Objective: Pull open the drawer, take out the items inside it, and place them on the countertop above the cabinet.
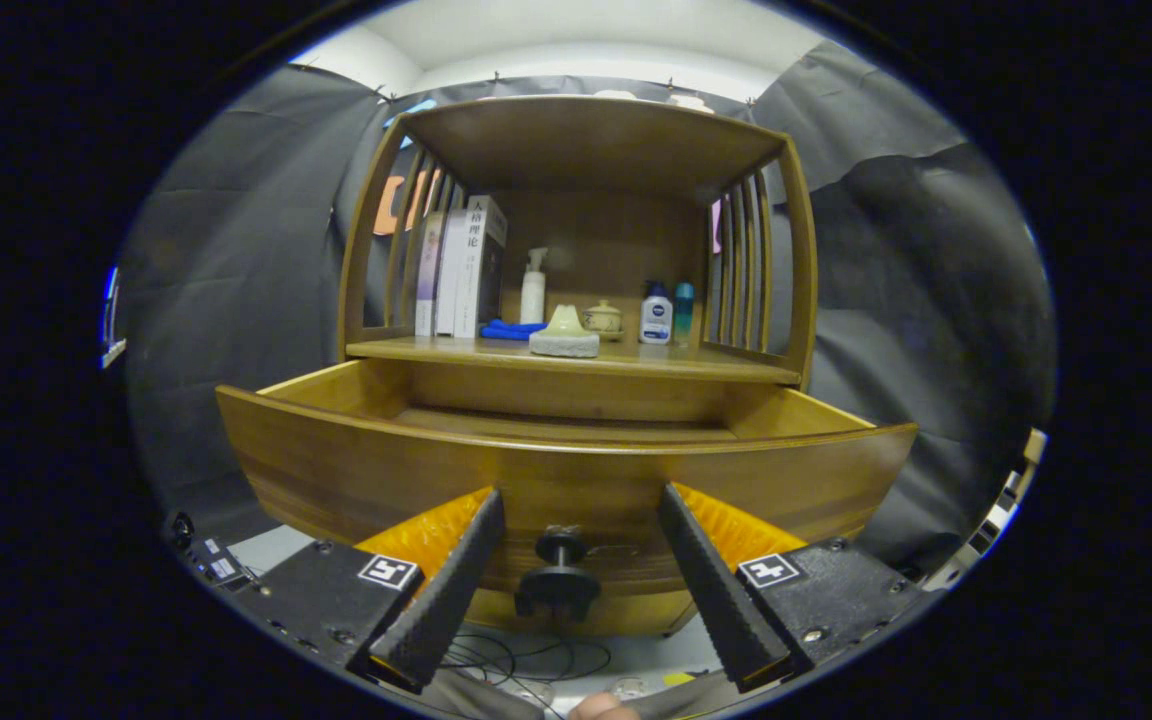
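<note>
**Drawer out, jaws spread around its knob**

The gripper [581, 570] has its jaws apart, gripping nothing; the drawer's knob [558, 580] sits between them, untouched. The drawer [436, 470] is pulled out, but its front hides whatever lies inside. Above the drawer, the countertop [636, 360] carries books [461, 265], a pump bottle [533, 287], a blue cloth [508, 329] and small bottles [656, 314].

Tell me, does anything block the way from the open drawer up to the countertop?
Nothing visible blocks it. The hand-held gripper is open astride the knob of the drawer. The countertop already carries books and bottles; its front edge is partly free.
</note>
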Demonstrator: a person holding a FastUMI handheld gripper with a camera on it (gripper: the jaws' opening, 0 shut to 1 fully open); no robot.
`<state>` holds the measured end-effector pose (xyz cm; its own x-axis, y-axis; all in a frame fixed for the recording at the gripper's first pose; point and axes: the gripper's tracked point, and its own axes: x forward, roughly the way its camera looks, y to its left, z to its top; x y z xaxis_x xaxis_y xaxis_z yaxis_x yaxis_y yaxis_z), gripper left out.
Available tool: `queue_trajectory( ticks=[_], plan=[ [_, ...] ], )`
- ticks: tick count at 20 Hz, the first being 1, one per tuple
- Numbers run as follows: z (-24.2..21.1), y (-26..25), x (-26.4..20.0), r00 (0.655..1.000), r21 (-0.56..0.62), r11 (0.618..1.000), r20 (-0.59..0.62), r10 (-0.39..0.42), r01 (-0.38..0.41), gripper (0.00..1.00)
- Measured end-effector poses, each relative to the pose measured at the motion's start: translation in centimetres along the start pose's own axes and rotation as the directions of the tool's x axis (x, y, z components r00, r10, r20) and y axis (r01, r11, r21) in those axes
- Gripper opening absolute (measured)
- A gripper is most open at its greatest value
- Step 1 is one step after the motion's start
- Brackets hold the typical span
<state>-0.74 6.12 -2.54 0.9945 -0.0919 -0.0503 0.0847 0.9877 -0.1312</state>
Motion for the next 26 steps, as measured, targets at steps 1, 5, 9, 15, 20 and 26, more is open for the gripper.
queue_trajectory(
  ticks=[1,5,9,15,20,26],
  plan=[
    [0.1,0.0,0.4,1.0,-0.001,1.0,0.0,0.0,0.0,1.0],
    [1.4,0.1,2.4,1.0,0.003,1.0,0.023,0.003,-0.003,1.0],
    [1.9,0.1,4.9,1.0,0.01,1.0,0.01,0.002,-0.002,1.0],
    [2.0,0.1,8.0,1.0,0.009,1.0,0.0,-0.001,0.001,1.0],
    [2.5,0.2,10.2,1.0,0.008,1.0,-0.006,-0.004,0.004,1.0],
    [2.9,0.3,12.6,1.0,0.015,1.0,-0.001,-0.004,0.004,1.0]
  ],
)
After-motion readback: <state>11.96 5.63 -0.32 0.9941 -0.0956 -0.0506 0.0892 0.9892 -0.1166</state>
